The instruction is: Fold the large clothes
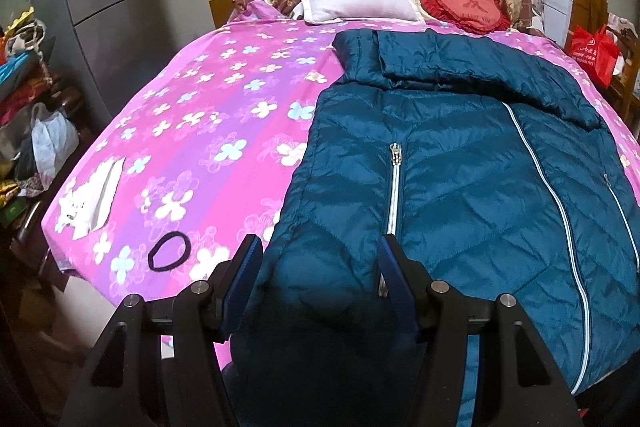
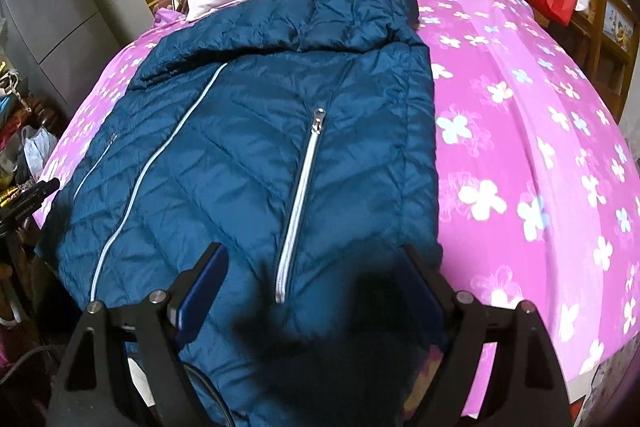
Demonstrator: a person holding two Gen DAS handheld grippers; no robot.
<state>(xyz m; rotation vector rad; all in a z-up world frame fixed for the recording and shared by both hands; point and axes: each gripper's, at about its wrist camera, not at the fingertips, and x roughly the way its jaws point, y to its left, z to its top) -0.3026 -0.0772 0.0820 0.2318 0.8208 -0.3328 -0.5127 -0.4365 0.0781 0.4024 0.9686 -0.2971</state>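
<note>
Jacket (image 2: 248, 163) flat on bedsheet (image 2: 520, 155), sleeves folded

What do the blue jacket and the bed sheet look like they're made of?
Jacket: looks like thin glossy nylon or polyester shell over padding, judging by its sheen and puffy quilted stitch lines. Sheet: matte woven cloth, probably cotton or a blend, since it shows no shine and lies flat.

Jacket (image 1: 460, 187): near hem cut off by the lower edge in both wrist views, dark and blurred between the fingers (image 1: 394, 279) of the left gripper (image 1: 320, 267), so contact there cannot be told. Right gripper (image 2: 316, 279): dark smear across its near fingers (image 2: 420, 283), grip likewise unclear. Red bag (image 1: 592, 55): print too small to read; clutter (image 1: 28, 131) beside the bed blurred, cut by the frame edge.
</note>
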